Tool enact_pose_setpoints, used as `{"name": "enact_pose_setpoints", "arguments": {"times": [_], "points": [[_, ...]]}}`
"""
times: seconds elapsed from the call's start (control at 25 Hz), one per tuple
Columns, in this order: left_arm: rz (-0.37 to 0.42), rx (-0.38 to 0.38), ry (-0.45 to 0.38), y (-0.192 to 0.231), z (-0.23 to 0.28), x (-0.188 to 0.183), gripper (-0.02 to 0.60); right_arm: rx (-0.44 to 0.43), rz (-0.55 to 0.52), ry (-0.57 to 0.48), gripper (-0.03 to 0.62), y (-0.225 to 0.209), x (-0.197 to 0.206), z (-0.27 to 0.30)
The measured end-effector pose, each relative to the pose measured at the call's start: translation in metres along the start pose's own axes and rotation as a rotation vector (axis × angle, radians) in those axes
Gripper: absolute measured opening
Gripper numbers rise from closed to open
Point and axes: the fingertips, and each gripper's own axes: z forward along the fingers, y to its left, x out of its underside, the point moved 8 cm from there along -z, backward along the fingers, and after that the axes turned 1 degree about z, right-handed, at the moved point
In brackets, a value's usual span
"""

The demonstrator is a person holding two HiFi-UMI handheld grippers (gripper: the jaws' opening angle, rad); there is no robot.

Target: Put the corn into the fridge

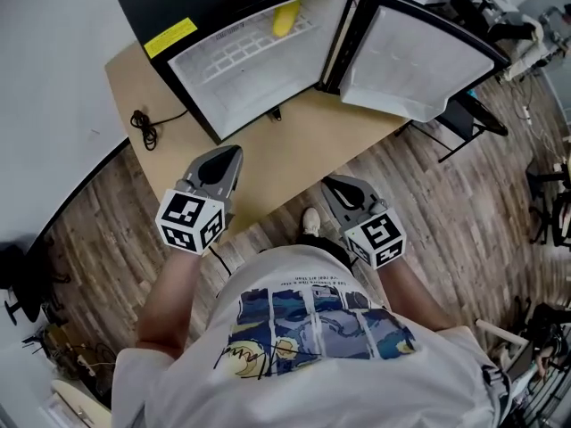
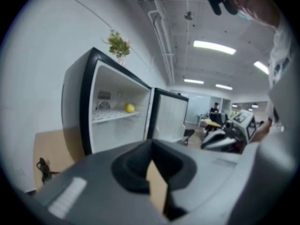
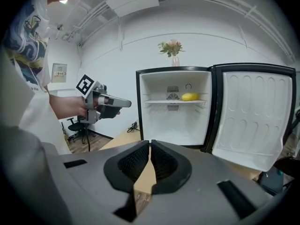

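The yellow corn [image 1: 285, 18] lies on the white wire shelf [image 1: 234, 53] inside the open black mini fridge [image 1: 254, 96]; it also shows in the left gripper view as the corn [image 2: 129, 108] and in the right gripper view as the corn [image 3: 190, 96]. The fridge door [image 1: 419, 61] stands swung wide to the right. My left gripper [image 1: 234, 152] is shut and empty, held over the table's front edge, well short of the fridge. My right gripper [image 1: 332, 184] is shut too, with nothing in it, off the table's edge over the floor. Both jaw pairs, left gripper [image 2: 151, 146] and right gripper [image 3: 150, 146], meet at the tips.
The fridge stands on a light wooden table [image 1: 294, 159] against a white wall. A black cable [image 1: 144, 128] coils at the table's left. A flower vase [image 3: 172, 48] tops the fridge. A dark chair [image 1: 468, 114] sits beyond the door. The floor is wood plank.
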Motion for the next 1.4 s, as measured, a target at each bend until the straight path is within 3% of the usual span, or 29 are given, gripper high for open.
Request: {"name": "enact_pose_setpoints", "arguments": {"times": [0.44, 0.68, 1.4], "points": [[0.038, 0.092, 0.057, -0.042, -0.077, 0.058, 0.008, 0.011, 0.003, 0.012, 0.017, 0.064, 0.010, -0.017], [0.008, 0.129, 0.075, -0.062, -0.106, 0.085, 0.008, 0.015, 0.009, 0.026, 0.015, 0.096, 0.023, -0.036], [0.040, 0.209, 0.062, -0.083, -0.137, 0.095, 0.008, 0.056, -0.015, 0.009, 0.012, 0.143, 0.029, -0.059]]}}
